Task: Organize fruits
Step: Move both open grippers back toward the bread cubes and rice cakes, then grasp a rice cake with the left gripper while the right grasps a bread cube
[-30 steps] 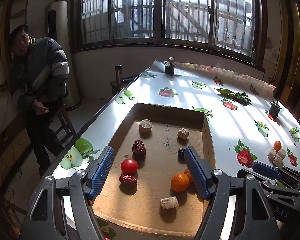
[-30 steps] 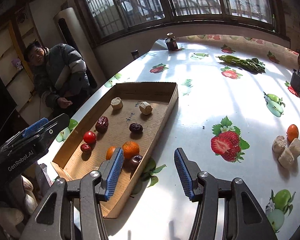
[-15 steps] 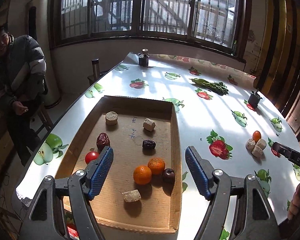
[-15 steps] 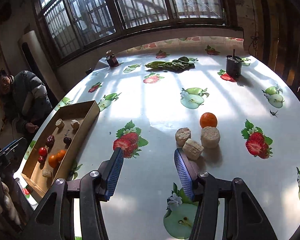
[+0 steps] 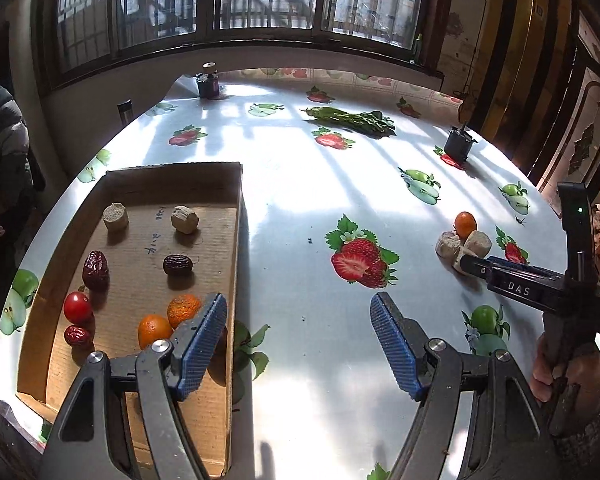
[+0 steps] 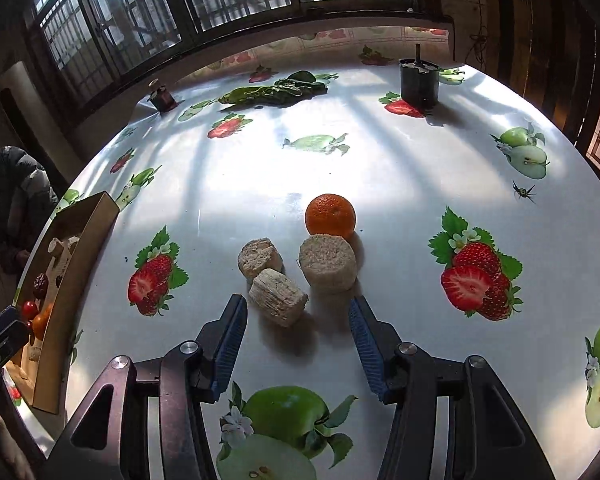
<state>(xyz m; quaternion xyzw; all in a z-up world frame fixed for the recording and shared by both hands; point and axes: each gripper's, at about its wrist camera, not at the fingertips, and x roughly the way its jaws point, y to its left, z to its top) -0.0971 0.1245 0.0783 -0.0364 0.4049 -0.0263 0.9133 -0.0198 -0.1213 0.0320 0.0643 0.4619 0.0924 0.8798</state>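
A shallow cardboard box lies on the table's left and holds a cherry tomato, two oranges, dates and beige chunks. My left gripper is open and empty over the box's right edge. On the right, an orange sits behind three beige chunks. My right gripper is open, low over the table, its blue pads just short of the nearest chunk. The box also shows in the right wrist view.
The tablecloth is glossy with printed fruit. Green vegetables lie at the back. A dark cup stands at the far right and a small dark jar at the far edge. A person in a puffy jacket sits left of the table.
Both grippers have swung right. The right gripper has closed in on the orange and the chunks. The left gripper has moved from over the box's middle to its right edge.
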